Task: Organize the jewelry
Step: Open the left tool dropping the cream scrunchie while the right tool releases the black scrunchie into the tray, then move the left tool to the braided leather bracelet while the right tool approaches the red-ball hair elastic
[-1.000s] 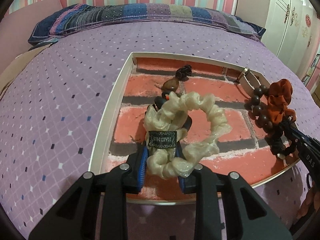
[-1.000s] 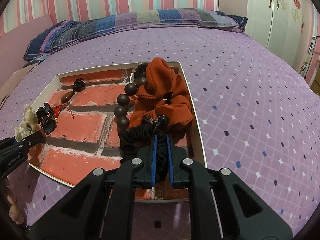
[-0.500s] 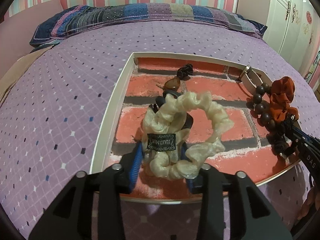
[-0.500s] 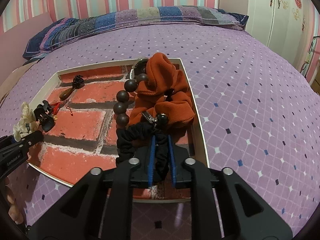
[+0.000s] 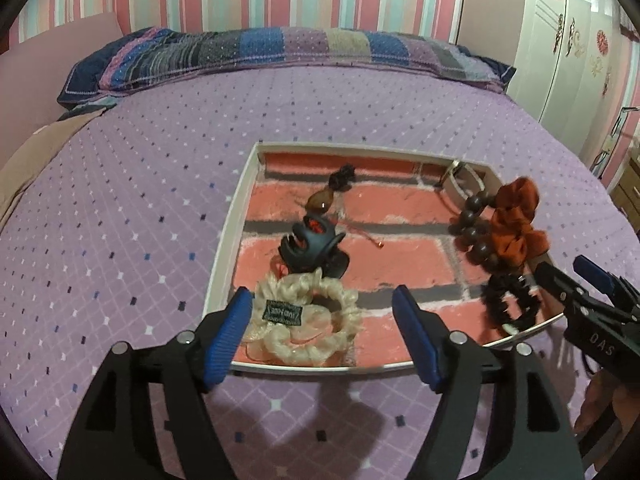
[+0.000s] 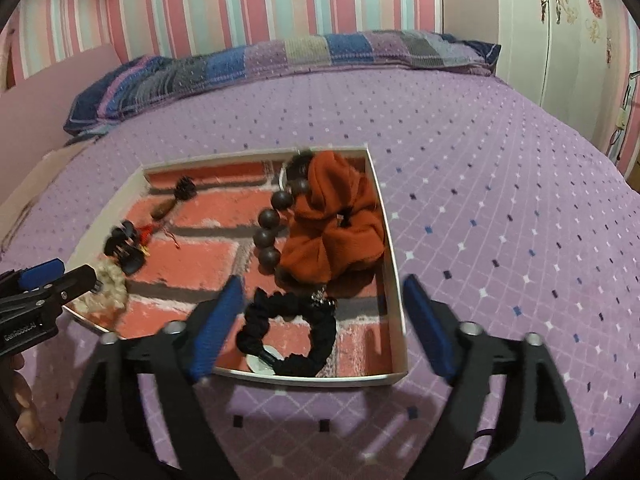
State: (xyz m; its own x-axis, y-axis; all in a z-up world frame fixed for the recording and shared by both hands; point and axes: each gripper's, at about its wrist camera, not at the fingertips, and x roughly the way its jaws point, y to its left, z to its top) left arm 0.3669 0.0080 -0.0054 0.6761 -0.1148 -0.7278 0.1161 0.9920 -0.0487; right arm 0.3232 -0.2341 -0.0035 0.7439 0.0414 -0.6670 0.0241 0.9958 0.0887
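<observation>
A white-rimmed tray (image 5: 224, 256) (image 6: 394, 280) with a brick-pattern floor lies on the purple bed. A cream scrunchie (image 5: 304, 320) (image 6: 106, 284) rests in its near left corner, between the opening jaws of my left gripper (image 5: 324, 332), whose pads stand clear of it. A black scrunchie (image 6: 288, 336) (image 5: 510, 306) lies in the near right corner, between the opening jaws of my right gripper (image 6: 320, 320), untouched. Also in the tray are an orange scrunchie (image 6: 332, 232) (image 5: 516, 224), dark wooden beads (image 6: 272, 228) (image 5: 474, 228), a black claw clip (image 5: 312, 246) (image 6: 126, 250) and a brown pendant (image 5: 320, 200).
A pale bangle (image 5: 460, 180) leans at the tray's far right corner. A striped patchwork pillow (image 5: 280, 52) lies along the head of the bed, with a white wardrobe (image 5: 560, 40) to the right. A person's hand (image 5: 600, 408) holds the right gripper.
Both grippers let go: the left released the cream scrunchie, the right the black scrunchie, which now lie in the tray. Both grippers lifted and drew back a little.
</observation>
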